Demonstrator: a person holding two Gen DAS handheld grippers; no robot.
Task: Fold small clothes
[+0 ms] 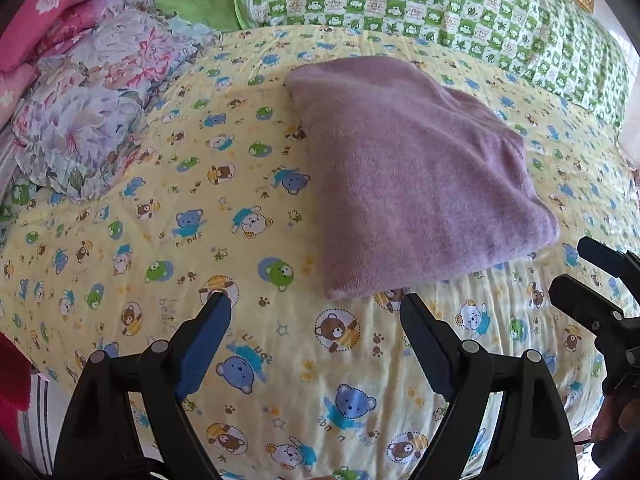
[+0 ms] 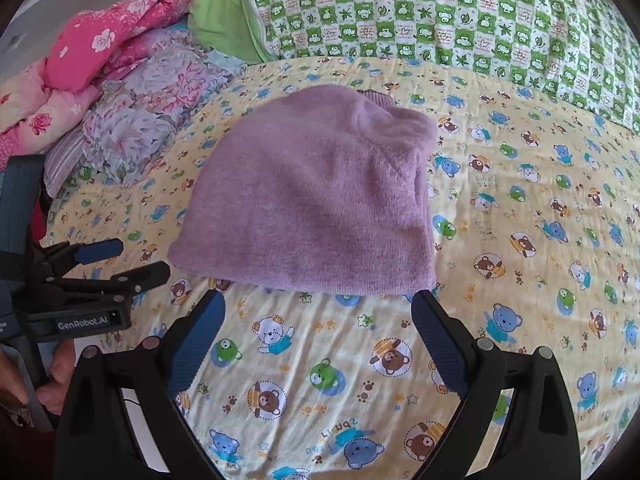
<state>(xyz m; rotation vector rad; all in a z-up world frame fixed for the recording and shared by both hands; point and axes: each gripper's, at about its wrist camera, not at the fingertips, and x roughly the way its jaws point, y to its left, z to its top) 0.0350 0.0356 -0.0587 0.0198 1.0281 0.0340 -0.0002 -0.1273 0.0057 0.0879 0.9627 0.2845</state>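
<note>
1. The left gripper [image 1: 314, 300] hung low over the bed, its two blue-padded fingers [image 1: 208, 344] spread wide with nothing between them but the printed sheet.
2. The right gripper [image 2: 318, 300] was in the same pose, its jaws spread wide and empty, tilted down at the bedding.
3. Each gripper showed in the other's view: the right one at the right edge of the left wrist view, the left one at the left edge of the right wrist view, where a hand [image 2: 60, 376] gripped its handle.
4. The yellow sheet [image 2: 320, 380] with cartoon bears lay under both grippers, lightly wrinkled.
5. Just beyond the fingertips lay the purple garment [image 2: 312, 200], a soft fuzzy knit, already folded into a compact block and lying flat on the sheet near the middle of the bed.
6. Its near edge sat just ahead of both grippers' fingertips; no pad pressed on it.
7. A ribbed edge peeked out at the garment's far end in the right wrist view.
8. To the left, a floral quilt [image 1: 100, 112] was bunched up, with a pink flowered blanket [image 2: 104, 40] piled behind it.
9. Farthest back, a green-and-white checked cover [image 1: 460, 4] lay across the bed, beside a plain green pillow [image 2: 224, 12].
</note>
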